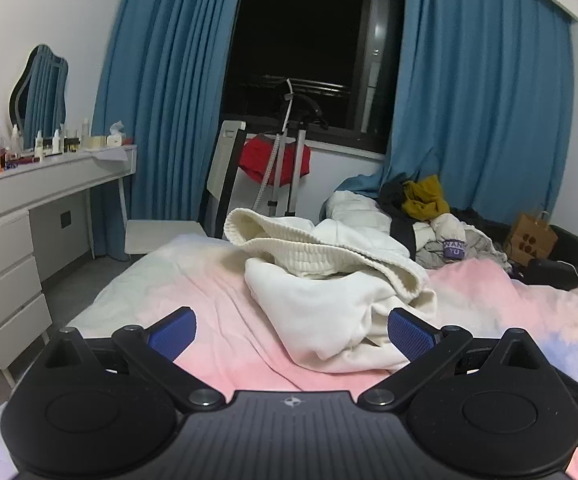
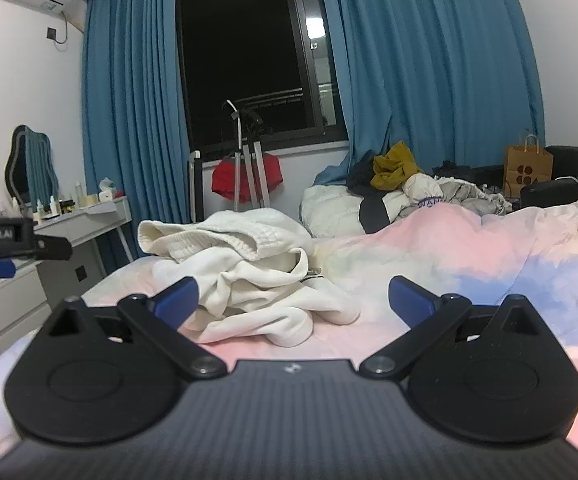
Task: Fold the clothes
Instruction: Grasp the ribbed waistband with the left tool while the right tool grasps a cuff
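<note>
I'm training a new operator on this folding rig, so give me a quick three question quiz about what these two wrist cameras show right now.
1. True or false: the left gripper is shut on the white garment.
2. Multiple choice: where does the white garment lie? A) on the desk B) crumpled on the bed C) hung on the curtain
3. Fill in: in the right wrist view, the paper bag near the far wall is ____ in colour.

Key
1. False: both the left and right gripper are open and hold nothing.
2. B
3. brown
</note>
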`<state>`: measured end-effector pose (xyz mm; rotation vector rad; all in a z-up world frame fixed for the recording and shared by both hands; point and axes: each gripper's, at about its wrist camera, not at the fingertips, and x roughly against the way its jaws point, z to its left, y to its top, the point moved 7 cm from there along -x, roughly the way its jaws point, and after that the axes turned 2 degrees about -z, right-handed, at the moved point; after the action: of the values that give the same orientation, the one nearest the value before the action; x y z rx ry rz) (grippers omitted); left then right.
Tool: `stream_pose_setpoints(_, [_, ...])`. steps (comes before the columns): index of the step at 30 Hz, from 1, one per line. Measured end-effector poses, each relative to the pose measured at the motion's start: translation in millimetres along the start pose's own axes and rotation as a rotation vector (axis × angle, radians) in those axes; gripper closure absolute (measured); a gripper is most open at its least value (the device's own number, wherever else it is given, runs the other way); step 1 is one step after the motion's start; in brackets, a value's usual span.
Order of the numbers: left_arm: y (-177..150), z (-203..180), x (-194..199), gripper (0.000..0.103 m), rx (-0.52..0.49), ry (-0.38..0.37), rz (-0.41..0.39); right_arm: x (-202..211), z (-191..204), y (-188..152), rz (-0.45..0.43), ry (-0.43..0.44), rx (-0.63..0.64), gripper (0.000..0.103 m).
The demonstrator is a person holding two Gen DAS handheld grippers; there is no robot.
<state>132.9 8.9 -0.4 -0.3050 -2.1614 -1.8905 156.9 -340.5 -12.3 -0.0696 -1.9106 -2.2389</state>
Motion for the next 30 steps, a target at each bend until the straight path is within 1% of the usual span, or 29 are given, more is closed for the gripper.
stream_pose_setpoints(3, [-8.5,8.9,-12.8,0.000,0.040,-0.008,0.020,-31.9,4.4,3.2,0.024,0.006,-0.024,0.001])
stream_pose_setpoints(5, [-16.3,16.0,-25.9,0.000,0.076,-0.013,0.059,-55.9,12.0,3.3,0.046,0.021,-0.015,0.002])
stream_pose_setpoints(7, [-23.3,22.4,-38.3,0.000,0.103,-0.041,0.094,-80.2,21.1,2.3,0.059,0.031,0.000,0.006])
stream_pose_setpoints(8, [-26.7,25.5,-44.3,0.000,0.114,-0.058,0.111,-92.5,25.0,2.3,0.061,0.035,-0.002,0.007])
stream_pose_setpoints(11, [-37.2,39.7,-58.0,0.000,0.111,-0.052,0.118,-129.8,34.5,3.3,0.058,0.030,-0.011,0.009])
stream_pose_setpoints(13, [-46.3,51.4,-71.2,0.000,0.125,-0.041,0.146,-156.0,39.6,3.4,0.056,0.014,-0.010,0.018])
stream_pose_setpoints(16, [-59.2,66.0,-92.7,0.001,0.188,-0.038,0.207,-195.8,39.2,-2.2,0.104,-0.045,-0.019,0.027])
stream_pose_setpoints(19, [-64.8,73.7,-101.8,0.001,0.237,-0.052,0.229,-219.1,37.6,-3.4,0.104,-0.065,-0.053,0.030])
stream_pose_setpoints(21, [-67.0,73.5,-104.5,0.001,0.243,-0.058,0.235,-228.0,33.5,-2.2,0.097,-0.058,-0.105,0.032])
stream_pose_setpoints(23, [-69.0,72.2,-106.7,0.001,0.244,-0.063,0.241,-236.0,28.9,-0.7,0.090,-0.048,-0.161,0.040])
stream_pose_setpoints(25, [-70.7,70.5,-107.6,0.001,0.246,-0.073,0.245,-241.6,25.9,-1.4,0.098,-0.035,-0.204,0.059])
stream_pose_setpoints(26, [-71.4,69.1,-106.7,0.001,0.248,-0.082,0.247,-241.6,25.3,-0.9,0.102,-0.039,-0.217,0.060])
stream_pose_setpoints(27, [-71.2,68.8,-106.1,0.001,0.247,-0.086,0.243,-239.0,25.7,0.5,0.102,-0.035,-0.222,0.064])
stream_pose_setpoints(29, [-69.1,69.5,-104.7,0.001,0.244,-0.088,0.227,-226.9,26.6,7.7,0.077,-0.030,-0.222,0.081])
stream_pose_setpoints(30, [-67.0,70.1,-103.7,0.001,0.252,-0.092,0.216,-219.9,26.9,11.1,0.074,-0.024,-0.214,0.082])
